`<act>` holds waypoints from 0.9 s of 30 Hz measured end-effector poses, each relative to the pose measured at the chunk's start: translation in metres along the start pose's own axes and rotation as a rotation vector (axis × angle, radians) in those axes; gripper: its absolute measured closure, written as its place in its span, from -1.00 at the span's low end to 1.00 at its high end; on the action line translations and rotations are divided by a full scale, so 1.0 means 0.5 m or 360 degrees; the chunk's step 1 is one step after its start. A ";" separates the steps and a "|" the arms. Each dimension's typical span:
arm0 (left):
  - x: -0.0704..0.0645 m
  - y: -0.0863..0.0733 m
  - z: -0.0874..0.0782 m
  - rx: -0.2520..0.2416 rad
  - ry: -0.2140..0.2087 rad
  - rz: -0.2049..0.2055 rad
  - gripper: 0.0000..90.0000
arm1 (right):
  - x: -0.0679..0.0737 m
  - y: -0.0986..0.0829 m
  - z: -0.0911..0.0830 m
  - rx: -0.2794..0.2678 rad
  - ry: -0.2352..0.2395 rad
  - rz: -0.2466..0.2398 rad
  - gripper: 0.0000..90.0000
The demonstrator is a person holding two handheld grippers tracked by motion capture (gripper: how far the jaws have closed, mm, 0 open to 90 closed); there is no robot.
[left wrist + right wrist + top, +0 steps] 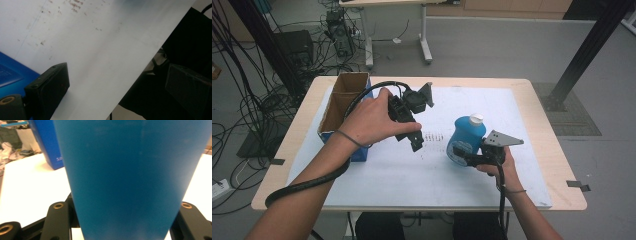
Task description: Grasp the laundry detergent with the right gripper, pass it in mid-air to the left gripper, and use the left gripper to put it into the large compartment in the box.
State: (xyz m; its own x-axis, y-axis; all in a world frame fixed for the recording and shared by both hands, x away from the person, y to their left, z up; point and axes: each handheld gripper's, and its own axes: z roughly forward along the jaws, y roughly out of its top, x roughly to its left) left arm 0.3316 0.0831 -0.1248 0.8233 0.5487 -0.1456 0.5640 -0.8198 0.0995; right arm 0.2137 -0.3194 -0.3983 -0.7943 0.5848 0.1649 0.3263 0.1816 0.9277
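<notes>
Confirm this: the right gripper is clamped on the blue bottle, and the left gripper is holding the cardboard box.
Half right. The right gripper does grip the blue bottle, but the left gripper holds nothing; the left gripper view shows its jaws open over the white mat, beside the box.

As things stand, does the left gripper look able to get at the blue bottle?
Probably yes: the left gripper hangs open above bare white sheet, with nothing between it and the blue bottle, though the right gripper already clamps the bottle's lower body.

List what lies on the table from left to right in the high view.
Open cardboard box → left tool, jaws apart with nothing between them → blue bottle with a white cap → right tool, gripping that bottle low on its body.
</notes>
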 end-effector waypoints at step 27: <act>-0.037 -0.005 -0.034 -0.0066 -0.0055 0.0332 -0.87 | -0.006 0.032 0.016 0.0097 0.0319 -0.0097 -0.05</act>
State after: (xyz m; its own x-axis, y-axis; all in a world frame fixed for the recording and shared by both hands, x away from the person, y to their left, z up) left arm 0.3162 0.0779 -0.1057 0.9202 0.3612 -0.1510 0.3842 -0.9071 0.1716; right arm 0.2252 -0.3119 -0.3865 -0.8975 0.4036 0.1780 0.3000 0.2627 0.9171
